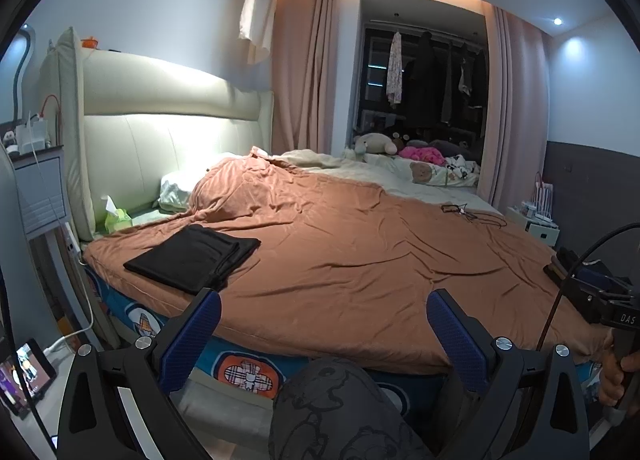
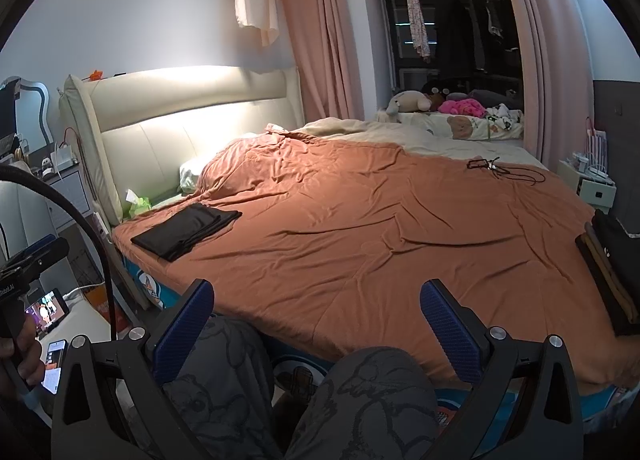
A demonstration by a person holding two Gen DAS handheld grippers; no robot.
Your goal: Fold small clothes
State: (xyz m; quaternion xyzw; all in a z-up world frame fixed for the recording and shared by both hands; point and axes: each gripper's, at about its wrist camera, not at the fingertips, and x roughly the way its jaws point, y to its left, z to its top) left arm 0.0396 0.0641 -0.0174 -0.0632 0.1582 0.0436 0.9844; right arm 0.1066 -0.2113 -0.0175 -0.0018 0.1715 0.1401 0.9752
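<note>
A folded black garment [image 1: 194, 256] lies flat on the orange bedspread [image 1: 360, 252] near the bed's front left corner; it also shows in the right wrist view [image 2: 186, 230]. A stack of dark clothes [image 2: 612, 272] sits at the bed's right edge, also visible in the left wrist view [image 1: 576, 264]. My left gripper [image 1: 324, 328] is open and empty, held off the bed's near edge above the person's knee. My right gripper [image 2: 318, 320] is open and empty, also off the near edge above the knees.
A black cord with a small device [image 2: 500, 167] lies on the far right of the bedspread. A green tissue pack [image 1: 117, 217] and white pillow [image 1: 176, 189] sit by the headboard. Plush toys [image 1: 376, 143] lie beyond. A tablet [image 1: 28, 374] stands on the floor left.
</note>
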